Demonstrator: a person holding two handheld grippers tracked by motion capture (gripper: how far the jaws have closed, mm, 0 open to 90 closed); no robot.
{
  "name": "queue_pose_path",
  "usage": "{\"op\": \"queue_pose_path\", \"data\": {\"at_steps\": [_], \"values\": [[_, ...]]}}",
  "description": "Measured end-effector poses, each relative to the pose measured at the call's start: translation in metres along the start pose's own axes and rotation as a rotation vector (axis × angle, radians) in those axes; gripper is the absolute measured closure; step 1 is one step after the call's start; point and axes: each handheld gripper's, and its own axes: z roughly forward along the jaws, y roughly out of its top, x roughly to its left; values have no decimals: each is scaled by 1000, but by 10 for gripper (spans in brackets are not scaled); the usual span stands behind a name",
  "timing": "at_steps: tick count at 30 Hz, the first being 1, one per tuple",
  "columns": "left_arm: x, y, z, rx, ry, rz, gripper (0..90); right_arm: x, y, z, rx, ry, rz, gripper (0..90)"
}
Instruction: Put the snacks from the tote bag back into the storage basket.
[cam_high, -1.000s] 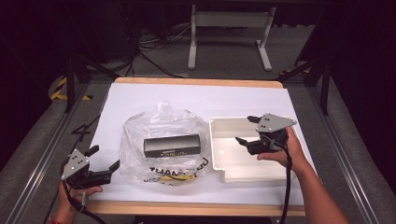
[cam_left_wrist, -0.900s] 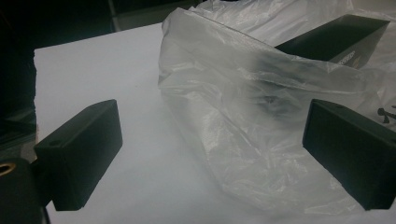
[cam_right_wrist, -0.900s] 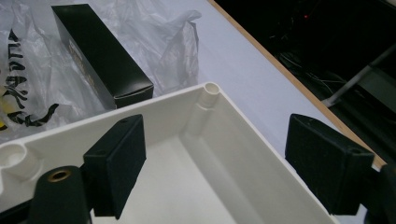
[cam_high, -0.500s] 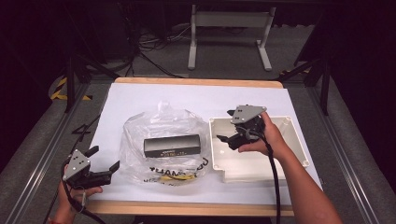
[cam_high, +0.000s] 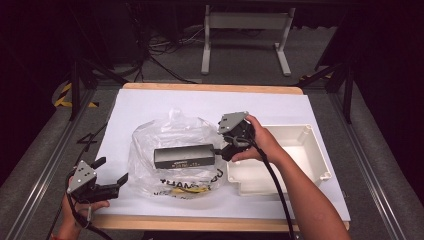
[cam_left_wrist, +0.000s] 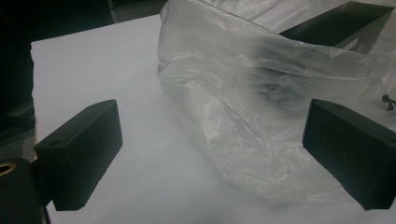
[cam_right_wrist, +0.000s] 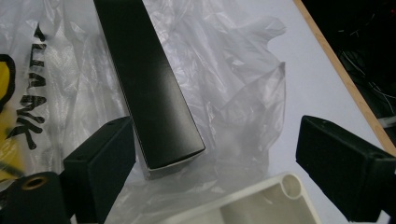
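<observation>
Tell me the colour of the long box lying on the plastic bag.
Black box, seen best in the right gripper view.

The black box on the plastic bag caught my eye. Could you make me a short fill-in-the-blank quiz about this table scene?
1. The black box lies on a clear plastic ____.
2. The white tray sits to the ____ of the plastic bag in the high view.
3. The jaws of the right hand-held gripper are ____ around the box's near end.
4. The printed lettering on the bag is black and ____.

Missing words: bag; right; open; yellow
</observation>
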Motion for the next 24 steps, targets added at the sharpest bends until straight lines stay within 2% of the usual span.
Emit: {"op": "queue_pose_path", "data": {"at_steps": [5,8,10,12,18,22,24], "values": [[-1,0,-1,3,-7,2,58,3,11,17,32,47,-25,129],[-1,0,0,6,-9,6,58,3,13,21,45,60,-37,133],[-1,-1,0,7,-10,6,58,4,18,30,72,105,-33,166],[-1,-1,0,6,-10,6,58,4,19,33,77,117,-41,172],[-2,-1,0,8,-12,7,58,10,20,52,161,187,-78,182],[-2,-1,0,10,-14,6,57,13,22,61,189,203,-100,185],[-2,-1,0,12,-16,7,58,15,22,67,228,212,-96,177]]}}
